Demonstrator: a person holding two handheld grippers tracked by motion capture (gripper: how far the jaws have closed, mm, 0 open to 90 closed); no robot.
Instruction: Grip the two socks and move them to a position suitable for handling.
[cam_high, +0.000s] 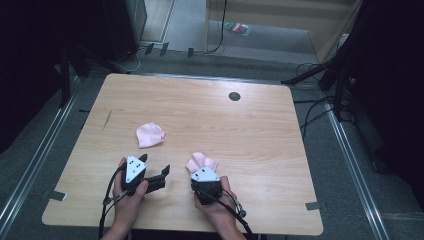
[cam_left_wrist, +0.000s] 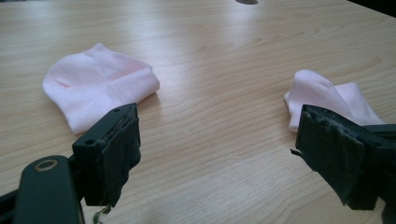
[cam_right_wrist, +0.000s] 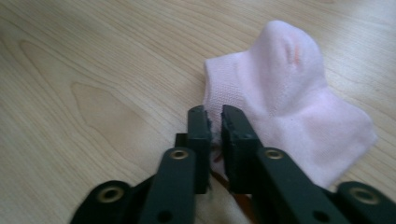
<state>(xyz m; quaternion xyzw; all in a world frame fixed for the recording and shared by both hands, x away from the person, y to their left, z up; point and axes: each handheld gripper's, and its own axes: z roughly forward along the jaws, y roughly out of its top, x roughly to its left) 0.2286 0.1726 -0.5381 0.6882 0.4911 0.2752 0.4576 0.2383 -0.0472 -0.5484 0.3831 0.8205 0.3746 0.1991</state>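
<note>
Pink sock (cam_right_wrist: 289, 102) in right claw (cam_right_wrist: 215, 122) (pinched edge), lengthwise away.

Soft even light, blurry foreground

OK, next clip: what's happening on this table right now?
A person works at a wooden table with tongs in each hand. The right tongs are nearly closed on the edge of a small pink sock lying just in front of that hand. The left tongs are open and hold nothing. A second pink sock lies folded on the table farther out, ahead of the left tongs and apart from them.
</note>
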